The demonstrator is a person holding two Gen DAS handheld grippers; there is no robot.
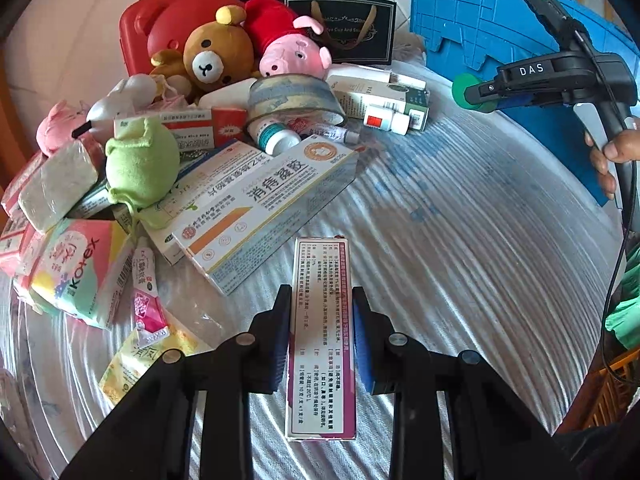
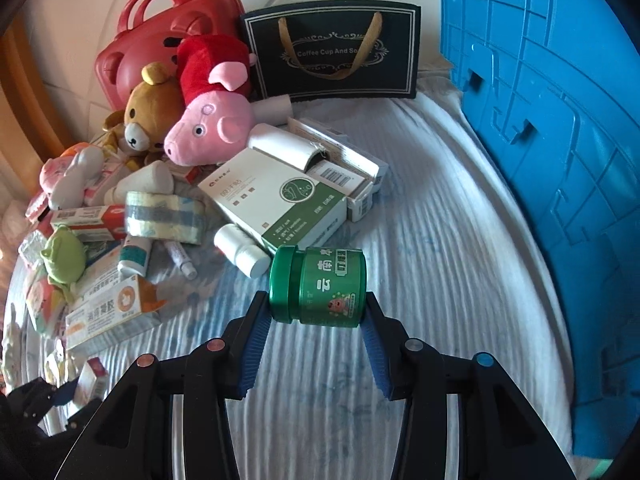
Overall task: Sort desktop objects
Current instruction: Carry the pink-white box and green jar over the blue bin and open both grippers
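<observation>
A narrow white box with purple edges and printed text (image 1: 322, 340) stands lengthwise between my left gripper's (image 1: 321, 292) blue pads, which press on both of its long sides just above the ribbed white cloth (image 1: 460, 240). My right gripper (image 2: 316, 304) is shut on a green jar with a green lid (image 2: 318, 286), held on its side with the lid to the left, clear of the cloth. In the left wrist view the right gripper (image 1: 480, 94) hangs at the upper right with the green jar (image 1: 466, 92) at its tip and a hand (image 1: 608, 152) on its handle.
A pile fills the left and back: a bear plush (image 1: 212, 60), pig plush (image 2: 208, 120), green frog plush (image 1: 140, 164), tape roll (image 2: 164, 216), medicine boxes (image 1: 272, 204), white bottles (image 2: 240, 252). Behind stand a red case (image 1: 160, 20) and black paper bag (image 2: 332, 52). A blue crate (image 2: 560, 160) walls the right.
</observation>
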